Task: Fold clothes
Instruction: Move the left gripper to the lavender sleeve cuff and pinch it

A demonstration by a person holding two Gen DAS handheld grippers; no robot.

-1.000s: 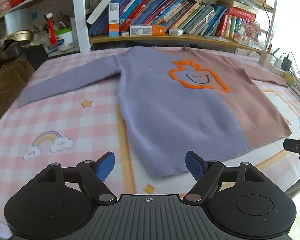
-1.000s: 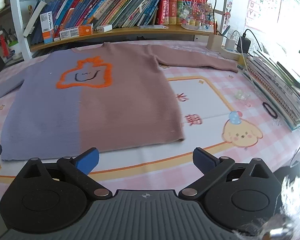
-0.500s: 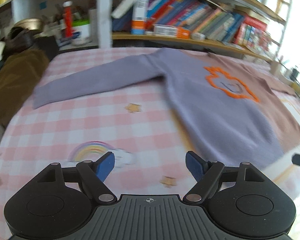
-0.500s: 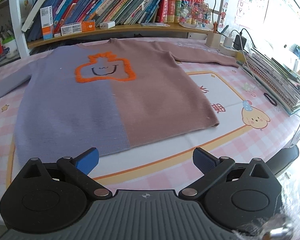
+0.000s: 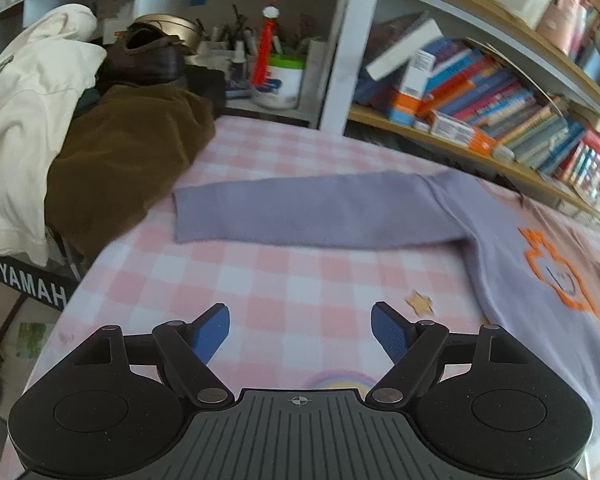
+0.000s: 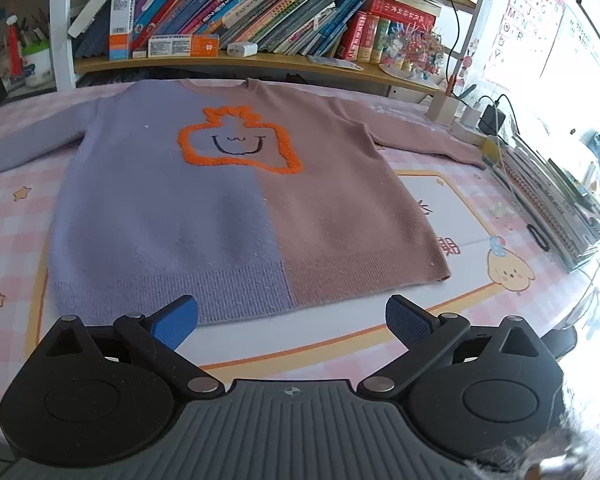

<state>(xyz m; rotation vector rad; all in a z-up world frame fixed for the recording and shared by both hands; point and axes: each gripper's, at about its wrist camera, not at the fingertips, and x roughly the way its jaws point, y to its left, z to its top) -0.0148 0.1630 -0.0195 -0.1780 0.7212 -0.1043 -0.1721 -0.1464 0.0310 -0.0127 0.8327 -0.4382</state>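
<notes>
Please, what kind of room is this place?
Probably a room in a home, a study or child's room: a bookshelf crowded with books, a pink checked table cover with cartoon prints, and an alphabet chart on the wall.

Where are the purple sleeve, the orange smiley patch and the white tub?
purple sleeve (image 5: 300, 210), left wrist view, mid-sleeve.
orange smiley patch (image 6: 240, 142), right wrist view, its middle.
white tub (image 5: 282, 82), left wrist view, its side.
</notes>
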